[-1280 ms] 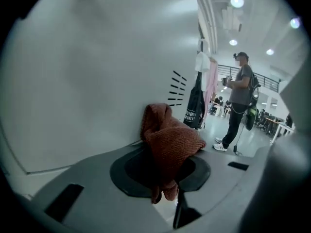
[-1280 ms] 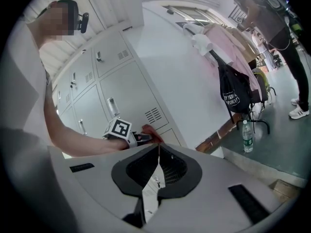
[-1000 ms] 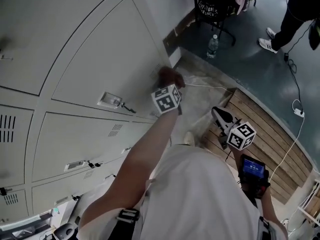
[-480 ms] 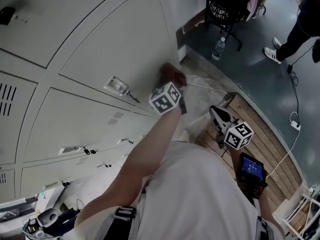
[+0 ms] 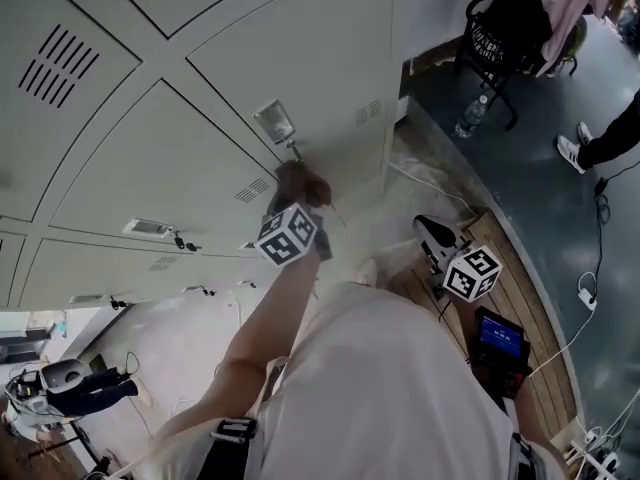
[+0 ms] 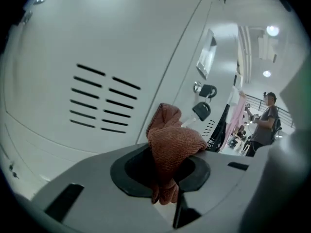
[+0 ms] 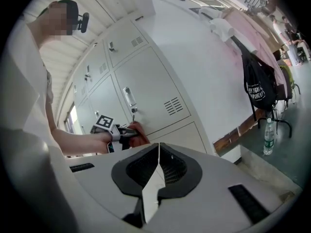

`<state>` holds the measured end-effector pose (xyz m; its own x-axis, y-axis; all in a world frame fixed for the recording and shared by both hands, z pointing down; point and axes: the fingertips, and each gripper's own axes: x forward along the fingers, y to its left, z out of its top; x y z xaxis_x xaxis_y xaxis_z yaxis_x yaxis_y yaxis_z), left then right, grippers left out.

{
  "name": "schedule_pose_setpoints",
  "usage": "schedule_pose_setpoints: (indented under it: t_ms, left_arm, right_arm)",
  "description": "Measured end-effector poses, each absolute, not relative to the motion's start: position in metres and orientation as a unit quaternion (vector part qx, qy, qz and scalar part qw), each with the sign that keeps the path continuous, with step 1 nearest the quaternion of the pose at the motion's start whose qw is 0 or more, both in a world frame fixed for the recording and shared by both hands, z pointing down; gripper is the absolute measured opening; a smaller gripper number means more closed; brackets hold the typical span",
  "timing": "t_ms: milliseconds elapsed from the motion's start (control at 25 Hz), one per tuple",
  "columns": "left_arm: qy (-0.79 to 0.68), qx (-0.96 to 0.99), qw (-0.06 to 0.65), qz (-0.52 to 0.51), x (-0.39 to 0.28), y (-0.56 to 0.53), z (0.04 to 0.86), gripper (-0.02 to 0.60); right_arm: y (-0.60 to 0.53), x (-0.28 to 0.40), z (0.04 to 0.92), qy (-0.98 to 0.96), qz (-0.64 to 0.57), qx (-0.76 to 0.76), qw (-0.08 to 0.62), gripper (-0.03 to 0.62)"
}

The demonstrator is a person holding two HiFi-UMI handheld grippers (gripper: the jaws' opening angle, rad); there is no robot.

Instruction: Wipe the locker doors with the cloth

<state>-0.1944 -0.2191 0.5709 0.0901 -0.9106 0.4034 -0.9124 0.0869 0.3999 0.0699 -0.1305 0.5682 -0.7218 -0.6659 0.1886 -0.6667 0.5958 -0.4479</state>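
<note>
Since a second ago the left gripper (image 6: 167,161) has slid the rust-red cloth (image 5: 298,181) across the grey locker door (image 5: 330,58) to just below its lock plate (image 5: 274,123). Its jaws are clamped on the bunched cloth, apparently against the door near the vent slots (image 6: 104,98). The right gripper (image 7: 156,161) hangs aside, jaws closed on nothing. Wiping is under way; the next stroke likely has to steer around the hanging key (image 6: 201,110).

shirt (image 5: 390,388): white, short-sleeved
left gripper (image 6: 167,176): grey shell, black-and-white marker cube (image 5: 287,235)
right gripper (image 7: 156,178): grey shell, matching cube
</note>
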Motion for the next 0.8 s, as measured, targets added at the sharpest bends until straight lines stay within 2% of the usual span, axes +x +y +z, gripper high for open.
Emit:
schedule_pose_setpoints:
  t_ms: [240, 520, 800]
  left_arm:
    - [-0.712, 0.679, 0.171, 0.043, -0.225, -0.202, 0.512, 0.077]
    - [-0.667, 0.713, 0.206, 0.060, -0.169, -0.242, 0.530, 0.077]
    - [-0.611, 0.770, 0.168, 0.074, -0.073, -0.304, 0.534, 0.077]
  right_arm:
    - [-0.128, 0.067, 0.571, -0.896, 0.254, 0.364, 0.003, 0.020]
    - [-0.127, 0.080, 0.574, -0.887, 0.258, 0.383, 0.006, 0.020]
    - [-0.130, 0.112, 0.573, -0.867, 0.259, 0.426, 0.001, 0.020]
